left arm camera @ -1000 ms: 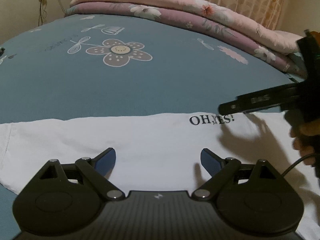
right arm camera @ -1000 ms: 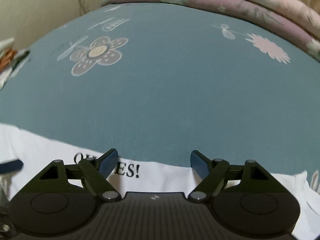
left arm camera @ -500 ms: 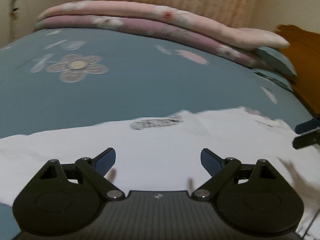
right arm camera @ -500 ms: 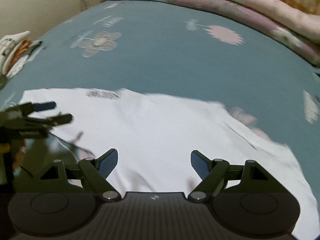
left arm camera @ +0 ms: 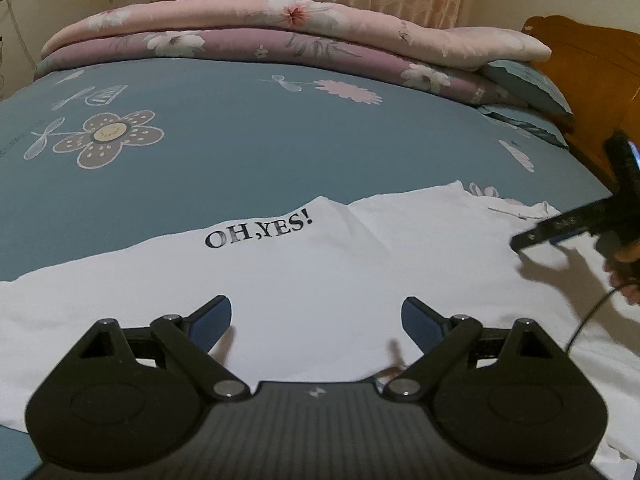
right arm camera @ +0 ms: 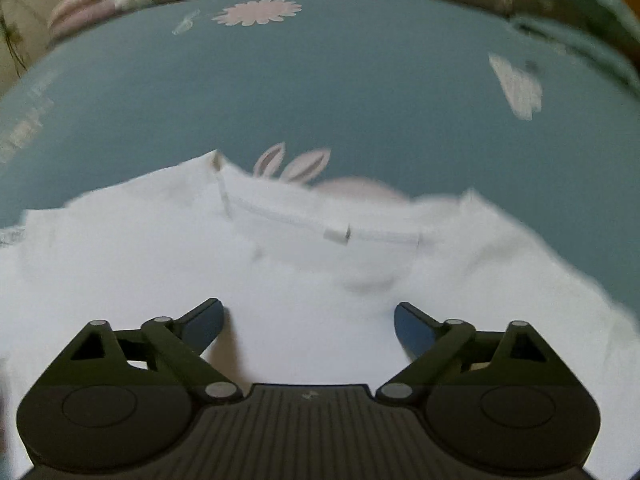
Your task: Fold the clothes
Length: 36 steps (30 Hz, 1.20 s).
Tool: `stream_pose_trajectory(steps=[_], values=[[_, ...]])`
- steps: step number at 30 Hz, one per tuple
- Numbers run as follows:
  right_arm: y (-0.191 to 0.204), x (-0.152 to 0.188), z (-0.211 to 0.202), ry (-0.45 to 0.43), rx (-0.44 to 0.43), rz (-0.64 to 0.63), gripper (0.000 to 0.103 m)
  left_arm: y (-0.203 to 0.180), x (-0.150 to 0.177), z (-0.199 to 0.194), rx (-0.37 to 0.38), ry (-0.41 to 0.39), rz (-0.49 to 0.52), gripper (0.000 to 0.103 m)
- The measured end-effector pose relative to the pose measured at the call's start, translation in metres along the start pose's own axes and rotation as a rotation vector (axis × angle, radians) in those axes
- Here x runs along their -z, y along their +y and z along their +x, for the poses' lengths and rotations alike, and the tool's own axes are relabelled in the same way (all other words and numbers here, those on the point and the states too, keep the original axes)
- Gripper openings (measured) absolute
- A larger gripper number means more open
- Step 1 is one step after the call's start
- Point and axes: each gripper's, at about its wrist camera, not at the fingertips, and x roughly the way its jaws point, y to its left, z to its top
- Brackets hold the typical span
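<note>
We see the white T-shirt [left arm camera: 320, 280] spread flat, barely folded; left gripper [left arm camera: 316, 320] released; right gripper [right arm camera: 308, 322] opening, empty.

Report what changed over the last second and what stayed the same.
The right gripper swung along the white T-shirt from the "OH,YES!" print to the collar, its jaws opening with nothing between them. The left gripper shifted a little over the shirt, open and empty. The shirt stayed flat on the blue bedsheet; the folded quilts did not move.
</note>
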Motion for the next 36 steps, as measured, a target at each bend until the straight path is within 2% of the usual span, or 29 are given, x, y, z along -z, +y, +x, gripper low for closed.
stream_pose_trajectory(steps=[3, 5, 10, 15, 18, 23, 29, 31, 34, 36], values=[[0.006, -0.013, 0.015, -0.037, 0.037, -0.037, 0.103, -0.001, 0.001, 0.002, -0.008, 0.007, 0.009, 0.092], [0.003, -0.022, 0.015, -0.037, 0.018, -0.015, 0.103, -0.003, 0.001, 0.001, -0.009, 0.007, 0.015, 0.092], [-0.012, -0.019, -0.034, -0.042, -0.071, 0.046, 0.103, -0.006, -0.001, -0.005, 0.016, -0.008, 0.014, 0.092], [-0.017, 0.011, -0.116, -0.063, -0.101, 0.015, 0.103, -0.021, -0.002, -0.013, 0.035, -0.027, 0.044, 0.092], [-0.022, 0.040, -0.160, -0.084, -0.115, 0.023, 0.103, -0.036, 0.000, -0.018, 0.078, -0.038, 0.079, 0.092], [-0.046, 0.102, -0.202, -0.088, -0.155, 0.066, 0.103, -0.071, 0.009, -0.024, 0.174, -0.016, 0.107, 0.092], [-0.095, 0.139, -0.196, -0.144, -0.219, 0.171, 0.103, -0.116, 0.019, -0.019, 0.306, 0.033, 0.190, 0.092], [-0.115, 0.135, -0.179, -0.170, -0.268, 0.227, 0.103, -0.130, 0.012, -0.008, 0.342, 0.047, 0.208, 0.092], [-0.136, 0.123, -0.145, -0.172, -0.326, 0.284, 0.103, -0.142, -0.004, 0.019, 0.402, 0.092, 0.176, 0.092], [-0.144, 0.112, -0.121, -0.163, -0.312, 0.282, 0.103, -0.146, -0.013, 0.041, 0.396, 0.134, 0.166, 0.092]])
